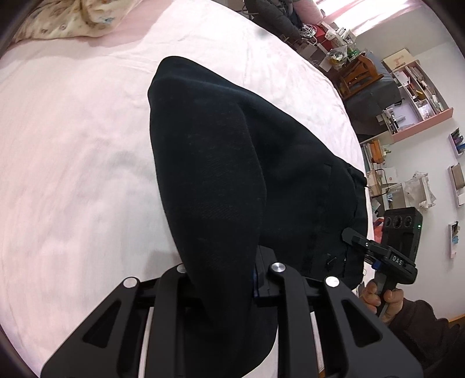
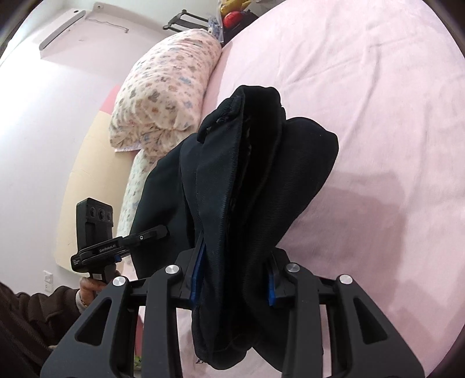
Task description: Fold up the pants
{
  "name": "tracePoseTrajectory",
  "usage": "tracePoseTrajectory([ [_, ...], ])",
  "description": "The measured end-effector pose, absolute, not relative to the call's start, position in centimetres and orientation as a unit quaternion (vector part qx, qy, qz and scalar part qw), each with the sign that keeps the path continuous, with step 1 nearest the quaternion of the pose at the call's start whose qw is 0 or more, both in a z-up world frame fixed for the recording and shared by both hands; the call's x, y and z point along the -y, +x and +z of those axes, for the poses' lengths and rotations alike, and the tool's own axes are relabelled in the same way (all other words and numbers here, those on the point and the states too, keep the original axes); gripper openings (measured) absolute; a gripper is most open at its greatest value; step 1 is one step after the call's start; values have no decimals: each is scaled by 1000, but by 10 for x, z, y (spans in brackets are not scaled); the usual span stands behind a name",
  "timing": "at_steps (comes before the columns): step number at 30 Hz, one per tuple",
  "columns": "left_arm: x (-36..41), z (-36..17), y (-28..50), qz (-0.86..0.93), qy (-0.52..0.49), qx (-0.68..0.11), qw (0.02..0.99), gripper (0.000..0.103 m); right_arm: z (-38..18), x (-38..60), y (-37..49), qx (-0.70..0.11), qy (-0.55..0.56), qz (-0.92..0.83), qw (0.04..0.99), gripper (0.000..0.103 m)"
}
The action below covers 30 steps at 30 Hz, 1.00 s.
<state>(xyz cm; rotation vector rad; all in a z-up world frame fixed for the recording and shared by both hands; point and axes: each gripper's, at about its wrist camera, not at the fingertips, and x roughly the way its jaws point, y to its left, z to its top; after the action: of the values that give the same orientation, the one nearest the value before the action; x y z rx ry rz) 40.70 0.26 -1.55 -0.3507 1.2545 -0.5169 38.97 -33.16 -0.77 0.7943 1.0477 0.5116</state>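
Black pants (image 1: 232,162) hang lifted over a pink bed (image 1: 72,151). My left gripper (image 1: 223,279) is shut on a fold of the pants, which drape over and hide its fingertips. My right gripper (image 2: 232,279) is shut on a thick bunch of the same pants (image 2: 250,180), its blue pads (image 2: 195,276) pressing the cloth from both sides. The right gripper also shows in the left wrist view (image 1: 348,234), at the waistband edge. The left gripper shows in the right wrist view (image 2: 162,231), touching the pants' left side.
A floral quilt roll (image 2: 162,96) lies along the bed's far side by the wall; part of it shows in the left wrist view (image 1: 66,20). Shelves and clutter (image 1: 407,96) stand beyond the bed's right edge. The person's hand (image 1: 380,299) grips the right handle.
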Motion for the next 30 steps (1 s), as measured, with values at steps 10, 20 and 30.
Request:
tracePoseTrajectory([
  [10, 22, -51, 452, -235, -117, -597, 758, 19, -52, 352, 422, -505, 369, 174, 760, 34],
  [20, 11, -80, 460, -196, -50, -608, 768, 58, -74, 354, 421, -525, 363, 123, 760, 47],
  [30, -55, -27, 439, -118, 1, -540, 834, 91, -28, 381, 392, -490, 305, 56, 814, 53],
])
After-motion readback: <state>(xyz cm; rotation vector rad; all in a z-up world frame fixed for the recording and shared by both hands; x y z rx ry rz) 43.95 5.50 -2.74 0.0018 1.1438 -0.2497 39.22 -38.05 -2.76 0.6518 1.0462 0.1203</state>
